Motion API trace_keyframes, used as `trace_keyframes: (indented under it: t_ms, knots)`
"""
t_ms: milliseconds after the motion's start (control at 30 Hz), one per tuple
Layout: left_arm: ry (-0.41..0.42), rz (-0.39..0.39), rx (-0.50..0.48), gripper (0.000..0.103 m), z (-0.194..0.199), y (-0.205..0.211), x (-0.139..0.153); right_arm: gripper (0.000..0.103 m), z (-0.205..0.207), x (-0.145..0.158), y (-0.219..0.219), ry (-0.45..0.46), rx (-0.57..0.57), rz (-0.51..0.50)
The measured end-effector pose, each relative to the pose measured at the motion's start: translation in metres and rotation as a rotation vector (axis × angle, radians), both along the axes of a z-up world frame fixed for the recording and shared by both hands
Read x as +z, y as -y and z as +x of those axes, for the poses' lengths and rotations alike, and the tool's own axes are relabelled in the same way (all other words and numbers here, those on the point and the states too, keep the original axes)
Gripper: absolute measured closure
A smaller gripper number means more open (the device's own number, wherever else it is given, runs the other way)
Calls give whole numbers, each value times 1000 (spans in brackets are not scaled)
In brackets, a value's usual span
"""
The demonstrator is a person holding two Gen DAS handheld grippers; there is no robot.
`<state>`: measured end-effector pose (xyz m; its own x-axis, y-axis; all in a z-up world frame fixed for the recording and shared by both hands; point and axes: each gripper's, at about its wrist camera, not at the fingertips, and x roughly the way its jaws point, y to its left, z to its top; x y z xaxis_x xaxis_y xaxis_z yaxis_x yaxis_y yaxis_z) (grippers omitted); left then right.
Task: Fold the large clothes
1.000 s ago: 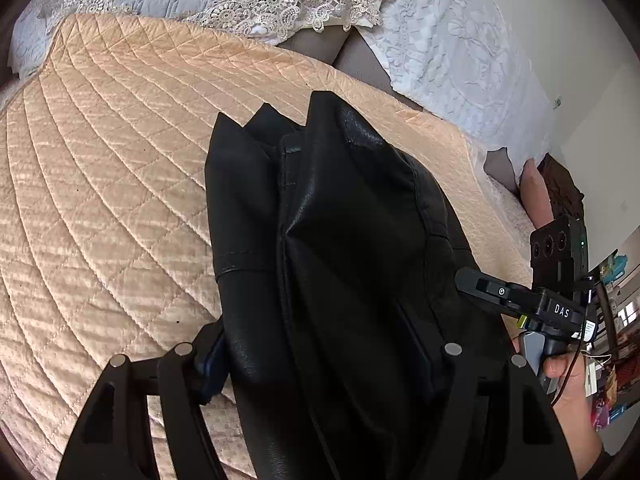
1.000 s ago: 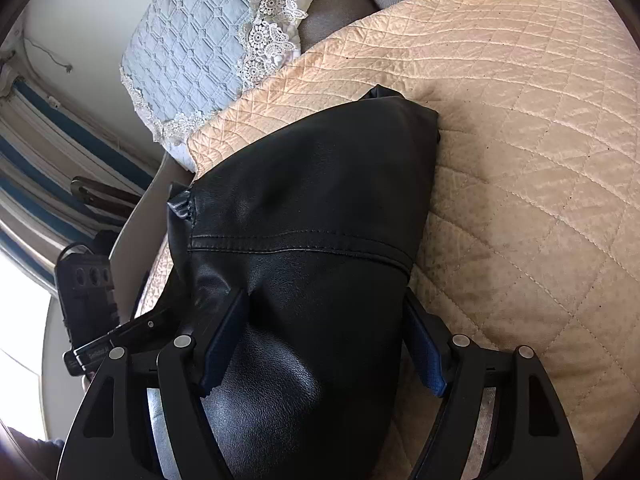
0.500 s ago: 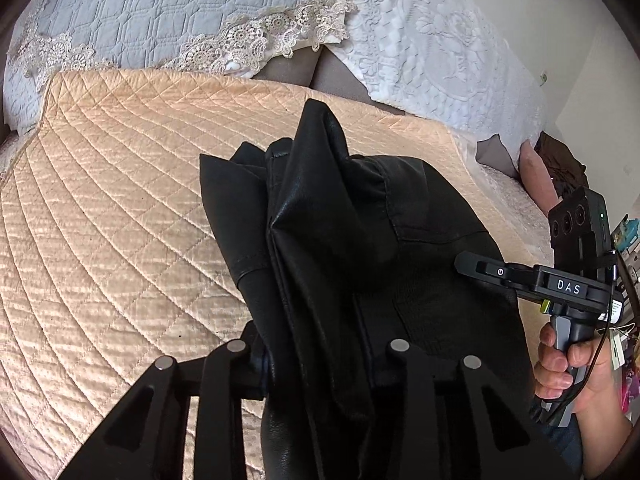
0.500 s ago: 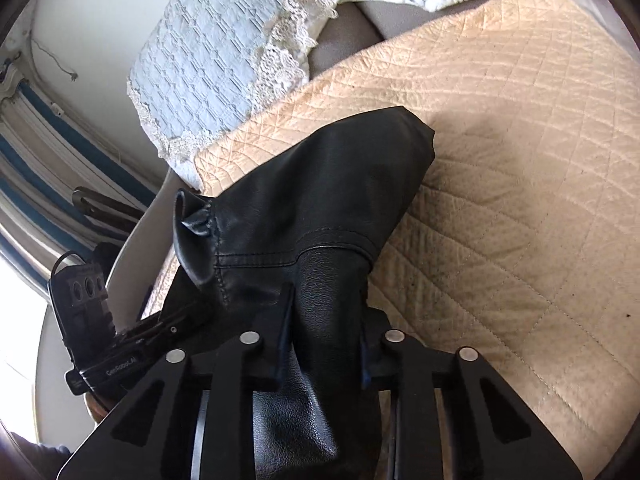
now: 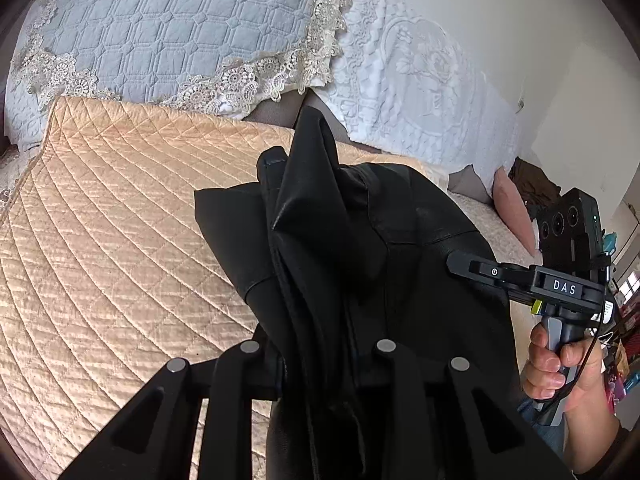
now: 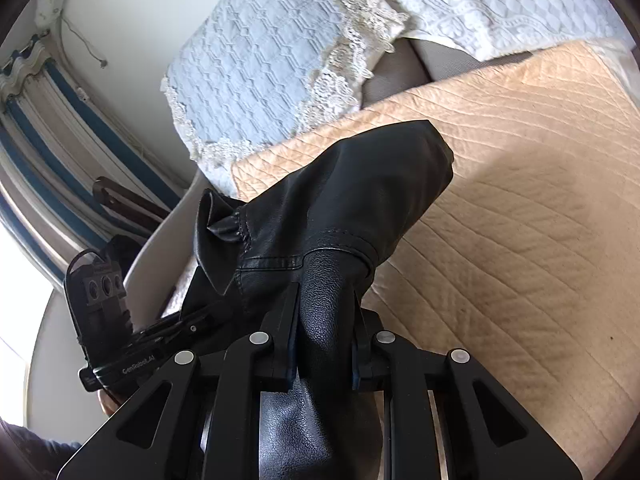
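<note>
1. Left wrist view: my left gripper (image 5: 320, 364) is clamped on a thick bunch of the black leather jacket (image 5: 360, 248) — the folds fill the gap between both fingers.
2. From that view the jacket rises in a peaked fold ahead of the fingers and hangs above the peach quilted bedspread (image 5: 100, 240).
3. Right wrist view: my right gripper (image 6: 324, 340) is clenched on a rolled section of the same jacket (image 6: 360, 184); the leather is squeezed tight between the two pads.
4. A stitched seam crosses the jacket just ahead of the right fingers, and a puckered edge sticks out on the left side of that view.
5. The right gripper also shows at the right edge of the left wrist view (image 5: 516, 276), held in the right hand (image 5: 560, 364) — its fingertips disappear into the jacket.
6. The left unit appears at the lower left of the right wrist view (image 6: 120, 340), just beside the jacket.
7. Behind the bedspread lie a pale blue lace-edged pillow (image 5: 168, 28) and a white embossed pillow (image 5: 420, 80).
</note>
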<state>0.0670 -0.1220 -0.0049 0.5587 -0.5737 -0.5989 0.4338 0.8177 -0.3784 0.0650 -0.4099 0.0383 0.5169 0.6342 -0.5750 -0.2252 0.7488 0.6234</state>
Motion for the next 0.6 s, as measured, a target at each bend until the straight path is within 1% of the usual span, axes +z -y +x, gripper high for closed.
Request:
trace_keyframes:
  t_ms: [100, 167, 300, 500, 600]
  knots:
    - [13, -10, 22, 80, 11, -10, 12, 84, 11, 8, -8, 23, 13, 14]
    - [32, 2, 29, 80, 21, -16, 20, 84, 22, 12, -13, 33, 22, 26]
    - [51, 23, 54, 80, 51, -30, 32, 84, 59, 15, -30, 49, 43, 51]
    - [75, 69, 80, 80, 109, -47, 38, 84, 116, 7, -52, 52, 64, 104]
    - [66, 74, 89, 80, 141, -54, 30, 83, 148, -1, -60, 38, 63, 126]
